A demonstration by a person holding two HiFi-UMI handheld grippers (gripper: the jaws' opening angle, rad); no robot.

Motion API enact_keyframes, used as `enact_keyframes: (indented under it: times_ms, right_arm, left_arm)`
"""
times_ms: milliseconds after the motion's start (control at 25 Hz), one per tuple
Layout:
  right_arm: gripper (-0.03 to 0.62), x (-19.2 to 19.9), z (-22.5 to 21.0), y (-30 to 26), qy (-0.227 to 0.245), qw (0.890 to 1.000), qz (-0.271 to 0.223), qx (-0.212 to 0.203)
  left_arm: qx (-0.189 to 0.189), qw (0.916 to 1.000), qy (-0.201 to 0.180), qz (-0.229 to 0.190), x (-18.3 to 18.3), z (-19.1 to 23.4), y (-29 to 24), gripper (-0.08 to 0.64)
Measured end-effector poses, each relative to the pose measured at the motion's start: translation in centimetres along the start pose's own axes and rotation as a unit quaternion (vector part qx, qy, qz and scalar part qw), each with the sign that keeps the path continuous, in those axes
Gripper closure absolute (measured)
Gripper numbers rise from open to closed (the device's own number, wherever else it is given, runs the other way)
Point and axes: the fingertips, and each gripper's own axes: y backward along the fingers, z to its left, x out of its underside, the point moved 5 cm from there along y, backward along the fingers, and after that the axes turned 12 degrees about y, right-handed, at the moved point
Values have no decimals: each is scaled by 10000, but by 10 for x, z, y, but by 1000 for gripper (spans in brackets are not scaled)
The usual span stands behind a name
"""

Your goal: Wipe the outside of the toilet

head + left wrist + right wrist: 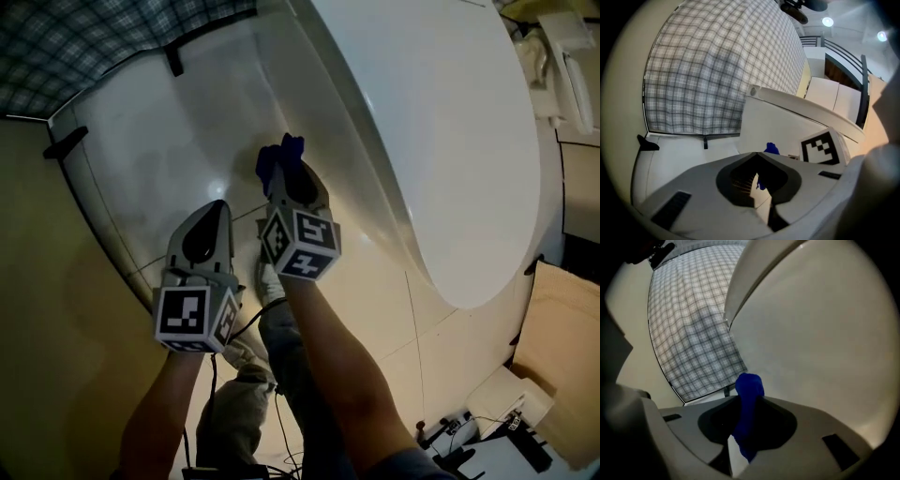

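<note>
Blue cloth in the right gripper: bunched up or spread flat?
Bunched. The blue cloth is a narrow wad clamped in the right gripper, its rounded end poking out toward the toilet.

Grey plaid fabric panel point(103, 42) at the far side, its lower edge meeting a glossy white floor panel point(159, 131) with thin seams. Black clips point(64, 142) sit on that panel's edge. Plain beige surface point(56, 356) on the left. Round ceiling lights point(828, 21) are on, with a dark railing point(843, 50) near them. Loose cables point(469, 431) lower right.
</note>
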Motion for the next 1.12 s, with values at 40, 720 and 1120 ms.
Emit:
enact_keyframes:
  times_ms: [40,720,1120]
  right_arm:
    - [495,-1,9,-28,-7,10000,31,-65]
    - [495,49,9,-209,279,9993,104,-213]
    - [495,128,-68,-25,213,9963,532,635]
  left_arm:
    - [-61,10000,20,-20,-4,15,-13,549]
    - [-323,9990,194,-239,47,126,-125,549]
    - [312,9987,-254,302,81,45,-64,549]
